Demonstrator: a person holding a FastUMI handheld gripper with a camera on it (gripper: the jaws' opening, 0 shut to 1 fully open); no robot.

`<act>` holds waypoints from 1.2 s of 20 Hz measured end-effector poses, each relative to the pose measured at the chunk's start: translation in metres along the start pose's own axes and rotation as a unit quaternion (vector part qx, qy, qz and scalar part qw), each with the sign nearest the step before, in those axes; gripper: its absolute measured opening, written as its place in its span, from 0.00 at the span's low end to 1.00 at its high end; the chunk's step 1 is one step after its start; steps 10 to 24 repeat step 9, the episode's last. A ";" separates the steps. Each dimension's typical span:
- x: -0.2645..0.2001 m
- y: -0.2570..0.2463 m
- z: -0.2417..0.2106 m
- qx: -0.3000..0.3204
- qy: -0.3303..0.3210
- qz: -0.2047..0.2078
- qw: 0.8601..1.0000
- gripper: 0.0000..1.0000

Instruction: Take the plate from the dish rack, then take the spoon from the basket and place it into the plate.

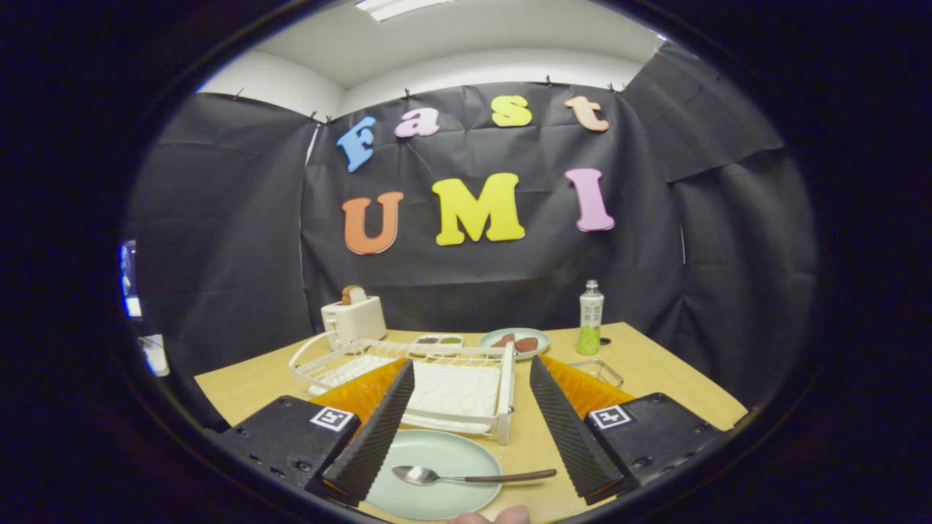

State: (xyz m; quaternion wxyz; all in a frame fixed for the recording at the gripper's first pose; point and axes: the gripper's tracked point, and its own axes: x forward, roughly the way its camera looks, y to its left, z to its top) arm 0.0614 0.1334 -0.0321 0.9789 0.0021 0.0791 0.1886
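- Spoon (466,477) is lying flat across the plate (429,455), bowl end on the plate's middle, handle sticking out past the rim toward the right finger.
- Plate is sitting on the table (655,378), just in front of the dish rack (408,371), low between the two fingers.
- Gripper (472,429) is hanging over the plate with fingers spread wide, gripping nothing; the left finger is overlapping the plate's left edge in view, contact can't be told.
- Dish rack is looking empty of plates; only its white tray is showing.
- Wire basket (597,371) is sitting just beyond the right finger, partly hidden; no spoon visible in the part showing.
- Judging progress: plate out of rack, spoon in plate, so both steps look done. Nothing left but pulling away.
- A bit of a hand (491,517) is peeking in below the plate.
- Farther back: toaster (353,319) with a slice of bread, small divided dish (437,340), a second plate (515,342) with brownish food, green bottle (590,319).
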 end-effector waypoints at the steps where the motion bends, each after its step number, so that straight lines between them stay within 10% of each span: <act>1: -0.002 -0.002 0.001 -0.002 -0.003 -0.006 1.000 1.00; 24: -0.030 -0.021 0.006 -0.003 -0.016 -0.059 0.998 1.00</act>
